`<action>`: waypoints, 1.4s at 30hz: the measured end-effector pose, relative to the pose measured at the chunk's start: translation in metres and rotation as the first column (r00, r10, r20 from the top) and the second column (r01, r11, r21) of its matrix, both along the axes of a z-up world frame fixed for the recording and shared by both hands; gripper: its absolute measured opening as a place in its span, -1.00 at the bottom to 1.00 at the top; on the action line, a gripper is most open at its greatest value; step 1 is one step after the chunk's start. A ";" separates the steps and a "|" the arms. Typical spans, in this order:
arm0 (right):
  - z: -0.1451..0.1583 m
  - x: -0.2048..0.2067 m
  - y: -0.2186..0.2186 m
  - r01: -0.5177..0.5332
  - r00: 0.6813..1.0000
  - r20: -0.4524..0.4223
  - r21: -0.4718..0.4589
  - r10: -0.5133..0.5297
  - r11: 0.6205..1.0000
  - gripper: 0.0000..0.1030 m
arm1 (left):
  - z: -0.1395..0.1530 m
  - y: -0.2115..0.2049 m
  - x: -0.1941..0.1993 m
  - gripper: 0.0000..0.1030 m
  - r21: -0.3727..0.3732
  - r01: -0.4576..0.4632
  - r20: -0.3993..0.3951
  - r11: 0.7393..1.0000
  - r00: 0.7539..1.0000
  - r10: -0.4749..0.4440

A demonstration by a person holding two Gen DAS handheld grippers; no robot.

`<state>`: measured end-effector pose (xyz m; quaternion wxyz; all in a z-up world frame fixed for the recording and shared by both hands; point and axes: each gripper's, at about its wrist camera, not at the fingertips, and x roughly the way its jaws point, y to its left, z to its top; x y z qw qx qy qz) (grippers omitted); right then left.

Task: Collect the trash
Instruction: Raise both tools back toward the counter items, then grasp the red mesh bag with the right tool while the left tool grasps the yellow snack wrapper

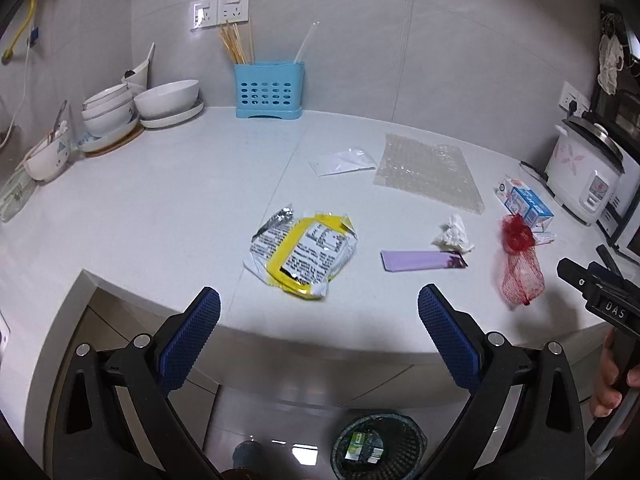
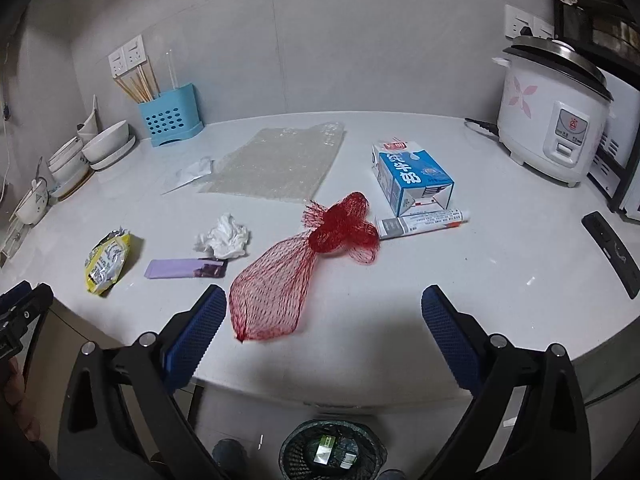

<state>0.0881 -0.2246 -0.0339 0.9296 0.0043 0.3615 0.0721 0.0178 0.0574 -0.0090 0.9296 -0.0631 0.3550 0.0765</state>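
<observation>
Because the litter lies loose near the front edge of the white table (image 1: pixel 168 208), I hold both tongs back over that edge, where either can drop straight onto a piece. Directly ahead of my left tongs (image 1: pixel 319 322) lies the crumpled yellow and silver foil snack wrapper (image 1: pixel 302 254), flattened and close enough that it looks like that side's natural first pick. Ahead of my right tongs (image 2: pixel 322 326) lies the red plastic mesh produce net (image 2: pixel 294 276), its bunched end toward the wall and its loose tail almost between the blue pads. Both tongs are released, spread wide, and grasping nothing.

Between those two pieces lie a flat lilac paper sachet (image 2: pixel 186 269) and a wadded white tissue (image 2: pixel 224 237), just beside each other. Further back rest a blue and white milk carton (image 2: pixel 412 178) on its side, a squeezed white tube (image 2: pixel 422 222) touching it, a sheet of clear bubble wrap (image 2: pixel 276 162) and a small clear plastic bag (image 1: pixel 344 162).

Below the table edge, on the floor, stands the dark mesh wastebasket (image 2: pixel 332 456), already holding some scraps; I judge it sits there so each piece needs only a short carry and drop. Collecting seems barely begun.
</observation>
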 end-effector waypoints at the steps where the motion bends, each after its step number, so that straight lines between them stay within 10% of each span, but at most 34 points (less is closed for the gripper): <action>1: 0.000 0.009 0.002 0.008 1.000 -0.010 -0.003 -0.008 1.000 0.83 | -0.001 0.002 0.009 0.89 0.005 -0.006 -0.011 1.000 1.000 0.006; 22: -0.034 0.114 0.020 0.049 0.987 -0.147 -0.047 -0.056 0.998 0.82 | -0.067 0.024 0.125 0.89 -0.002 -0.006 -0.203 1.000 0.979 0.005; 42: -0.045 0.116 0.015 0.066 0.972 -0.220 -0.080 -0.082 0.995 -0.40 | -0.061 0.014 0.126 0.43 0.038 -0.010 -0.234 0.999 0.972 0.019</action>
